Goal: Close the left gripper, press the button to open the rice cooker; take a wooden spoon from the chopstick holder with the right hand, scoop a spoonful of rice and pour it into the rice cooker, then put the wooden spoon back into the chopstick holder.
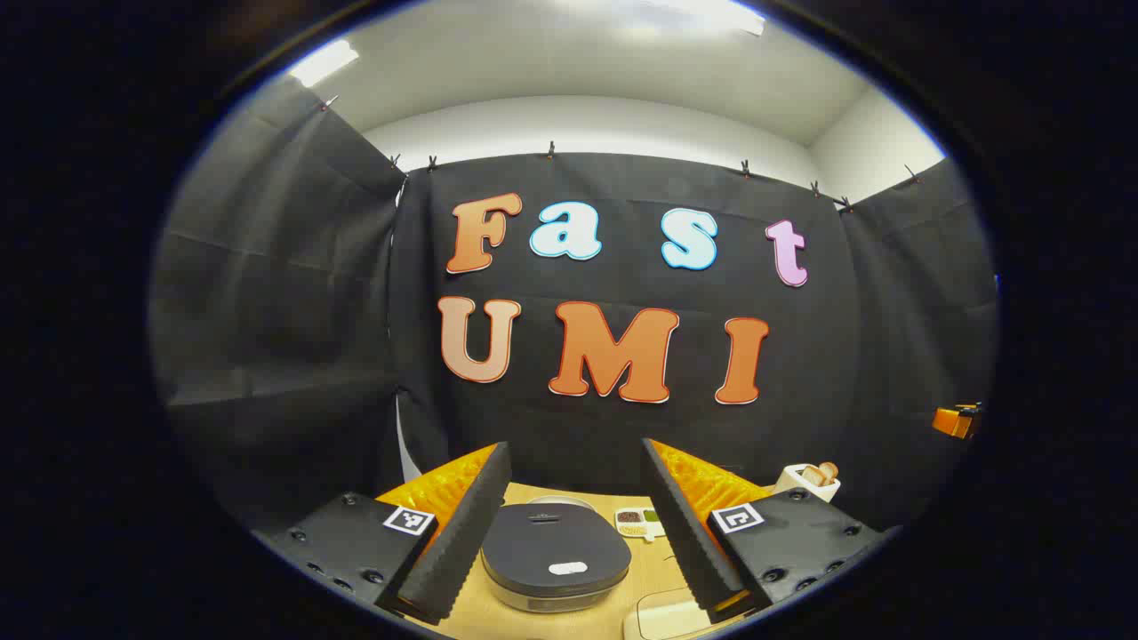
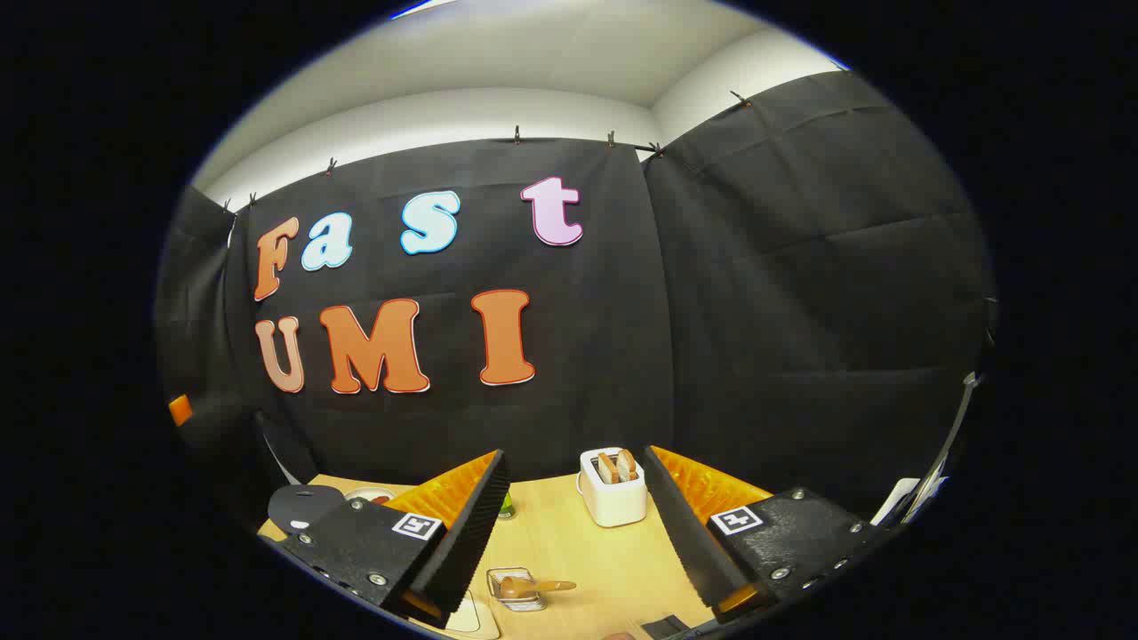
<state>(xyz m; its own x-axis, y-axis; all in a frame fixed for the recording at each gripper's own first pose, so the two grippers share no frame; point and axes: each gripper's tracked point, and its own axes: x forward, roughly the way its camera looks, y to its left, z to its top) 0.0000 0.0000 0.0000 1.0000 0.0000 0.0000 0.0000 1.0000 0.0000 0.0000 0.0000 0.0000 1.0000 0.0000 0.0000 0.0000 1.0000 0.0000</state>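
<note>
Left hand-held gripper (image 1: 569, 524): nearest in the left gripper view, its two fingers spread wide with nothing between them, held above the table.
Rice cooker (image 1: 555, 556): right beyond those fingers and framed in the gap between them, on the wooden table (image 1: 653, 569); its dark lid is down, with a small pale button on top toward the near edge.
Small divided dish (image 1: 638, 522): just past the cooker to its right, holding dark and pale contents I cannot make out.
Pale board (image 1: 662, 620): at the near table edge, right of the cooker, partly behind the right-side finger.
Right hand-held gripper (image 2: 573, 524): nearest in the right gripper view, fingers likewise wide apart and gripping nothing.
Small clear dish (image 2: 516, 588): low between those fingers, with a brown wooden piece lying across it, handle pointing right; what it holds is too small to tell.
Chopstick holder (image 2: 613, 489): farther back on the table, a white box standing upright with wooden handles poking out of its top; in the left gripper view it sits far right near the cloth wall.
Rice cooker, right gripper view: a dark rounded lid at the far left, partly behind the left-side finger.
</note>
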